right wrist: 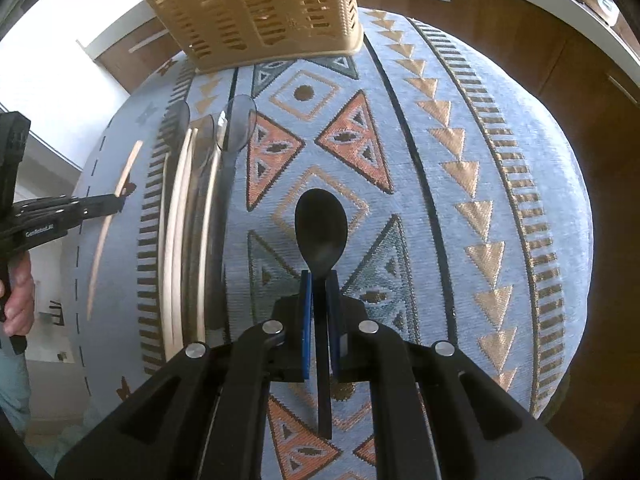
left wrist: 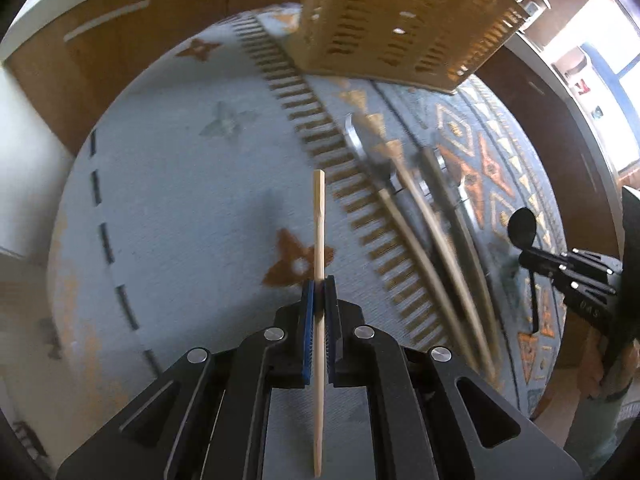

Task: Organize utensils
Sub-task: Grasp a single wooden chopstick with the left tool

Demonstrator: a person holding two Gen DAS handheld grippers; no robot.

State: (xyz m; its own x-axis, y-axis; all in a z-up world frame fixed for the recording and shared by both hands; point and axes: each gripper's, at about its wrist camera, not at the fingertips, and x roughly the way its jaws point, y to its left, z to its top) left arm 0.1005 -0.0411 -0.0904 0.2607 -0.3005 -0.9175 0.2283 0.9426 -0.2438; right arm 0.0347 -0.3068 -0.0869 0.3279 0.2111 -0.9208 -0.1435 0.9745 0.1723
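We are gripping a thin pale wooden chopstick [left wrist: 319, 240] in our left gripper [left wrist: 319, 292] and a matte black plastic spoon [right wrist: 321, 232] in our right gripper [right wrist: 320, 280], both hovering over the patterned blue tablecloth [right wrist: 460, 160]. Beyond them, a tan slotted plastic basket [right wrist: 256, 12] is standing, with loose chopsticks and metal spoons [right wrist: 192, 220] lying between.
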